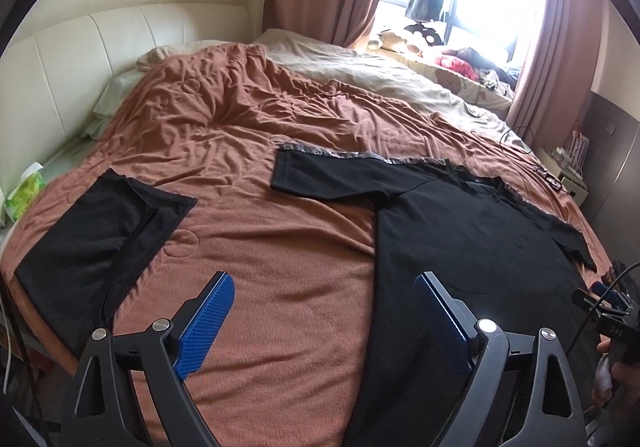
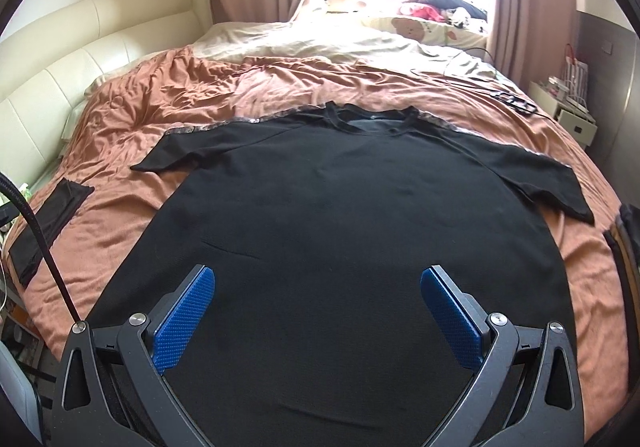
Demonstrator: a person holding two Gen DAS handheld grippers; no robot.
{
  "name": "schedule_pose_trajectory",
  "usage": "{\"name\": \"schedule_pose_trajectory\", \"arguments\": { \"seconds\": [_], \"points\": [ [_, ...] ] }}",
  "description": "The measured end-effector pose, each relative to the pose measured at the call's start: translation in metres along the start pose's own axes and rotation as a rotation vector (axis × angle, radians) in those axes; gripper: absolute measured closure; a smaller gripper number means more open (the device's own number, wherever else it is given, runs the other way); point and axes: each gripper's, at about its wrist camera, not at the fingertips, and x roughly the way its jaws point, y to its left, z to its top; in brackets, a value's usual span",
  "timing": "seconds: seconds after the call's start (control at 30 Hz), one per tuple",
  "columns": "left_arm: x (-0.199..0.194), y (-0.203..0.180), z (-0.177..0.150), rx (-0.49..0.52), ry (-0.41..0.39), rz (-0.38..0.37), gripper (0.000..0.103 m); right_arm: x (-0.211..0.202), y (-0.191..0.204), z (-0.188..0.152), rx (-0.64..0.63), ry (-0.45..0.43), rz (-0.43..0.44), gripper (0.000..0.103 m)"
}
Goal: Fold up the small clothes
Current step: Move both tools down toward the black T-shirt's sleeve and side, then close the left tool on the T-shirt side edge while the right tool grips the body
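I see the black short-sleeved T-shirt [image 2: 360, 215] lying flat, sleeves out, on the rust-brown quilted bedspread [image 1: 260, 231], collar at the far side. My right claw [image 2: 318, 287] hangs over its near hem, fingers spread wide, holding nothing. My left claw [image 1: 324, 295] is spread too, empty, over the shirt's left edge. A folded black garment [image 1: 100, 231] lies far left.

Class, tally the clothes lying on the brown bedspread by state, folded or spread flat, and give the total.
Folded black garment: 1
Black T-shirt spread flat: 1
Total: 2
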Motion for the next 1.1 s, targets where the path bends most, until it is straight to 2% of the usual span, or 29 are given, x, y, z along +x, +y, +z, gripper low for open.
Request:
{"name": "schedule_pose_trajectory", "arguments": {
  "seconds": [0.2, 0.47, 0.57, 0.73, 0.83, 0.93, 1.1],
  "points": [
    [0.038, 0.016, 0.020, -0.026, 0.042, 0.001, 0.016, 0.037, 0.004, 0.018, 0.001, 0.040, 0.056, 0.007],
    [0.095, 0.035, 0.055, -0.049, 0.093, -0.026, 0.021, 0.107, 0.012, 0.053, 0.005, 0.118, 0.116, 0.027],
    [0.120, 0.042, 0.067, -0.059, 0.113, -0.039, 0.024, 0.123, 0.018, 0.063, 0.008, 0.132, 0.129, 0.032],
    [0.163, 0.053, 0.089, -0.084, 0.151, -0.059, 0.025, 0.160, 0.035, 0.086, 0.011, 0.147, 0.156, 0.033],
    [0.187, 0.059, 0.101, -0.104, 0.175, -0.067, 0.027, 0.181, 0.042, 0.097, 0.013, 0.154, 0.159, 0.042],
    [0.212, 0.062, 0.113, -0.117, 0.197, -0.080, 0.029, 0.202, 0.048, 0.109, 0.026, 0.166, 0.169, 0.043],
    [0.258, 0.072, 0.130, -0.155, 0.249, -0.087, 0.033, 0.237, 0.063, 0.129, 0.049, 0.189, 0.178, 0.055]
  ]
}}
